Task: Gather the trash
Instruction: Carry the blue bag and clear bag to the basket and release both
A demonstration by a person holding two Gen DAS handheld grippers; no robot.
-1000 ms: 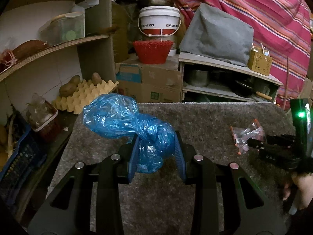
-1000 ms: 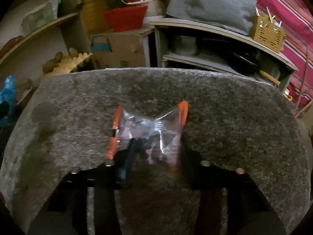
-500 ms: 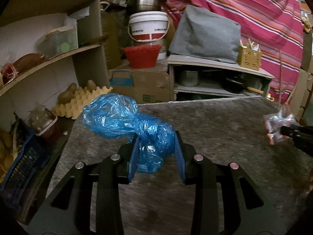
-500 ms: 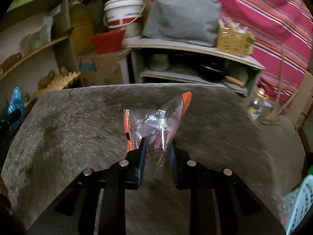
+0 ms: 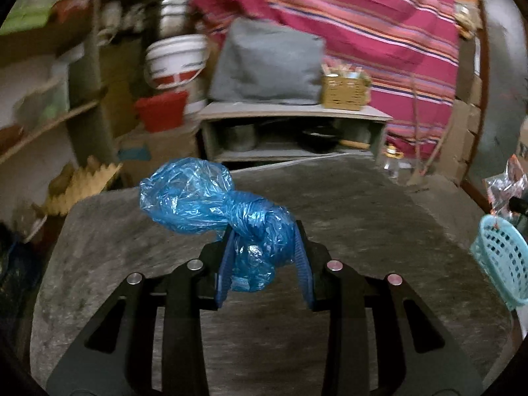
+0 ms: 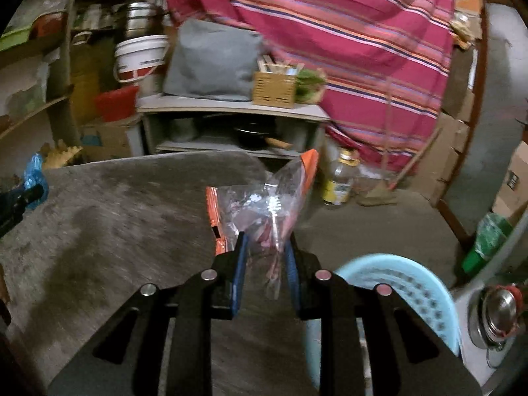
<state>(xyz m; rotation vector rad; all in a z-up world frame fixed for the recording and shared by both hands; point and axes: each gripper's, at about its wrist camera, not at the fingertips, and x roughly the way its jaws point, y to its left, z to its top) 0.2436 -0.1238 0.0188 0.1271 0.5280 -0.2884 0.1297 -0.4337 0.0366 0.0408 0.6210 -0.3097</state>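
I am clamping my left tongs (image 5: 264,250) on a crinkled blue plastic bag (image 5: 214,204) and my right tongs (image 6: 265,257) on a clear, orange-edged wrapper (image 6: 264,198) over the counter's (image 6: 115,204) right edge.

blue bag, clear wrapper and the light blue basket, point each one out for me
blue bag (image 5: 201,198), left wrist view, on its puffed crinkled upper part
clear wrapper (image 6: 267,204), right wrist view, on its see-through middle
light blue basket (image 6: 412,283), right wrist view, on its perforated inner wall

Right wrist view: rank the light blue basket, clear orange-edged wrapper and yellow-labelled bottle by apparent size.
1. light blue basket, partly hidden behind the claw
2. clear orange-edged wrapper, enlarged by nearness
3. yellow-labelled bottle, farther off
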